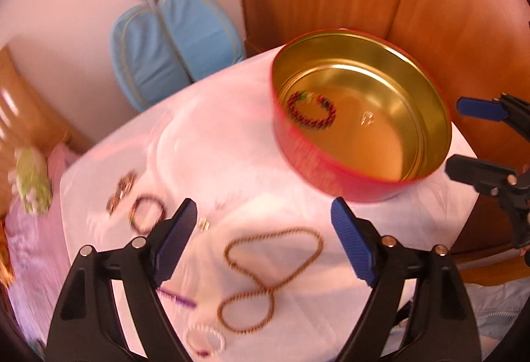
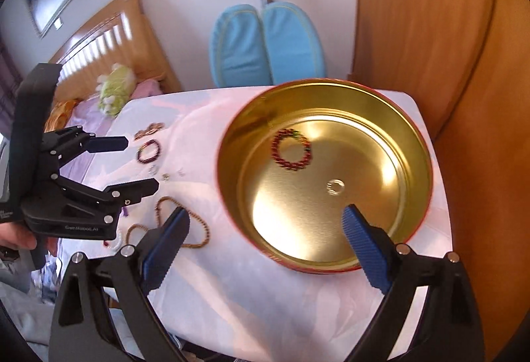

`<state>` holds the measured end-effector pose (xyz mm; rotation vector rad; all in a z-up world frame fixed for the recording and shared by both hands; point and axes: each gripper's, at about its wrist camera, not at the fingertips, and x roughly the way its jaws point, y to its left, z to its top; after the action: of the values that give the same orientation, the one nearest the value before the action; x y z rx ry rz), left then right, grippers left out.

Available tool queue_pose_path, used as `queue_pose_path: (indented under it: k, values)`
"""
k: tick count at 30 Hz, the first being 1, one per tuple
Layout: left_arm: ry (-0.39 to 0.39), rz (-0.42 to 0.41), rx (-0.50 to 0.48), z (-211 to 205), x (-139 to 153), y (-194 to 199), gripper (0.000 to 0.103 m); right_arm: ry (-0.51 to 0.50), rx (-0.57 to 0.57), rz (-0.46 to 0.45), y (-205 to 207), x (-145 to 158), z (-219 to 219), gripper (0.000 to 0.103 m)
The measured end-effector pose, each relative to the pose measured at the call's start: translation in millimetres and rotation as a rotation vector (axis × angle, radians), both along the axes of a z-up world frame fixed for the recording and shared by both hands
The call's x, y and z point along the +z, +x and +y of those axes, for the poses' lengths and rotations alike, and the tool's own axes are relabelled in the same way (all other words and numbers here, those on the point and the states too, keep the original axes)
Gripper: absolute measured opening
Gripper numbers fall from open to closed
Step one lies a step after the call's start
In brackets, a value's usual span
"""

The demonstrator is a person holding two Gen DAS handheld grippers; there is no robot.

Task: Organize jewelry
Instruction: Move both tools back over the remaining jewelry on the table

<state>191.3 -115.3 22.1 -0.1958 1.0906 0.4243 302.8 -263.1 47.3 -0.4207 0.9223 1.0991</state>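
Left gripper [image 1: 261, 242]: jaws standing wide apart, nothing being held; being pointed steeply down over necklace [image 1: 271, 276], which is lying directly below and between fingers. Right gripper [image 2: 265, 249]: jaws likewise spread, empty, being held over near rim of tin [image 2: 225, 170].

Bracelet [image 2: 291, 150] and ring [image 2: 335, 187] lying in tin, ahead of right gripper.

Risks being judged: necklace being pinched at single strand, then dangling and snagging rim; tin being nudged by right finger; cloth [image 2: 265, 289] being caught with beads.

Round metal tin [image 2: 331, 117] was red outside, gold inside; beaded bracelet [image 2: 291, 149] dark red with green; worktop cloth [image 2: 265, 295] white.
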Motion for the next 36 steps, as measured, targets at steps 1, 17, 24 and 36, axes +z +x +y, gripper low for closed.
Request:
queue_pose_path:
  k: [1, 17, 24, 36]
  values:
    - [0.0, 0.007, 0.032, 2, 0, -12, 0.081, 0.001, 0.025, -0.015, -8, 1, 2, 0.094]
    - [-0.09, 0.012, 0.269, 35, -29, -155, 0.081, -0.026, 0.312, 0.006, -99, -16, 51, 0.094]
    - [-0.133, 0.042, 0.22, 72, -59, -158, 0.081, -0.087, 0.318, 0.021, -125, -36, 89, 0.094]
    - [-0.186, 0.07, 0.015, 92, -104, -142, 0.081, -0.255, 0.248, 0.017, -139, -92, 138, 0.094]
